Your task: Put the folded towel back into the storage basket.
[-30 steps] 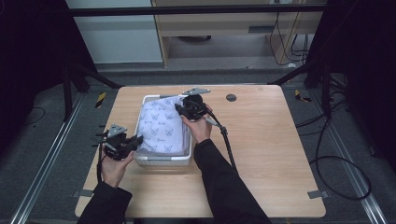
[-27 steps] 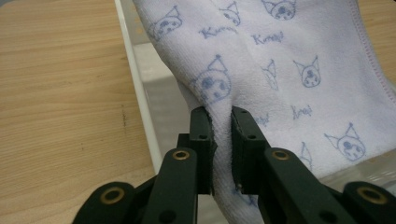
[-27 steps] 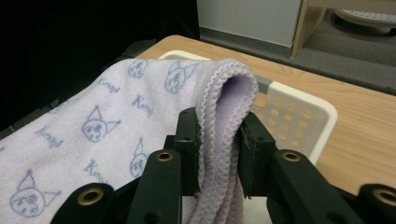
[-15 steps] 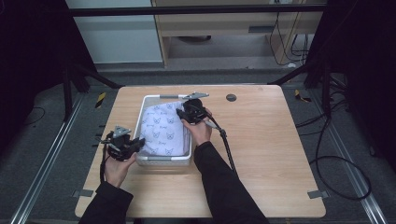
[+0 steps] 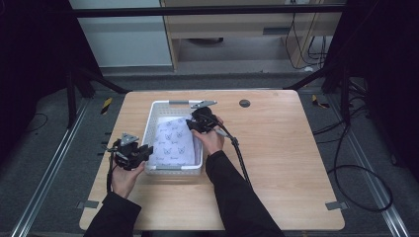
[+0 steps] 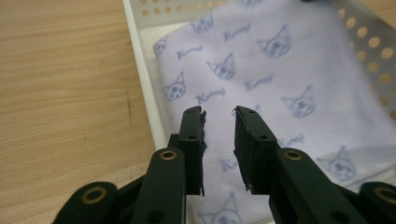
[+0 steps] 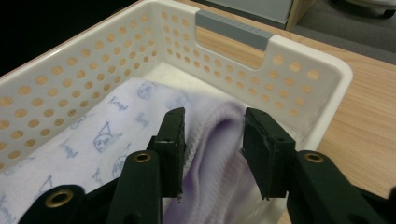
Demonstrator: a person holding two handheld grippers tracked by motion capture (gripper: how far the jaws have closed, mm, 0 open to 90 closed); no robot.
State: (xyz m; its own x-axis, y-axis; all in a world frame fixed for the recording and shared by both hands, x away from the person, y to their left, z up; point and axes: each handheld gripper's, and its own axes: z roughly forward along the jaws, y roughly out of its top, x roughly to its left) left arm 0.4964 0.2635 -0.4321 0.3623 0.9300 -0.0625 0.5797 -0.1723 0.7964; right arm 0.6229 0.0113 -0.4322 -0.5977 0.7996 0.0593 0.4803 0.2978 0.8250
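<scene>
Two grippers at basket [image 5: 170, 169]: your right gripper [image 7: 212, 140] clamps fold of towel [image 5: 173, 143] lying inside, far right; your left gripper [image 6: 219, 133] hovers over near-left rim, jaws apart, empty.

Left of frame centre, the basket [image 5: 174, 170] is sitting on the table [image 5: 281, 163], the towel [image 5: 173, 144] lying inside it, grippers flanking its lower-left and upper-right.

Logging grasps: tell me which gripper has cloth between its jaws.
The right gripper: a fold of the printed towel sits between its jaws. The left gripper hovers empty.
</scene>
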